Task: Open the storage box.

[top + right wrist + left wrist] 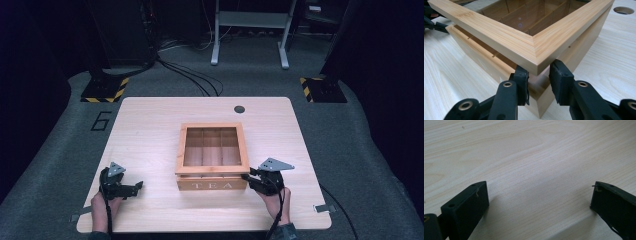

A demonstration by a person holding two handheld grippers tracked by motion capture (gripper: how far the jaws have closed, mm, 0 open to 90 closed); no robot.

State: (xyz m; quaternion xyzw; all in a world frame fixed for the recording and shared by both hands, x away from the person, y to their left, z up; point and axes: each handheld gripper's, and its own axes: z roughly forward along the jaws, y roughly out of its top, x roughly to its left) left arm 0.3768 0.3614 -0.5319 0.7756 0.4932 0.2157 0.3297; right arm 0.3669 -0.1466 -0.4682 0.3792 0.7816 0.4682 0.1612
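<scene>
One wooden tea box sits near the middle of the table, its front marked "TEA", and its one glass-paned lid stands raised a little at the front, leaving a gap above the box body. Through the pane, dividers show that split the inside into compartments; their full count is hard to tell. Two grippers are in hand, one per hand. The right gripper is at the box's front right corner, its fingers drawn narrow on either side of the lid's corner, right under the frame's edge; they look pressed to it, though the contact itself is partly hidden. The left gripper rests on the table well apart from the box, to its left, with its fingers spread wide over bare wood and nothing between them. The table is pale light-grained wood with rounded corners and one round cable hole near its far edge. It stands on grey carpet in a dim room; two black stand bases with yellow-black hazard stripes flank the far corners, black cables run across the floor, and one grey metal frame stands at the back.
</scene>
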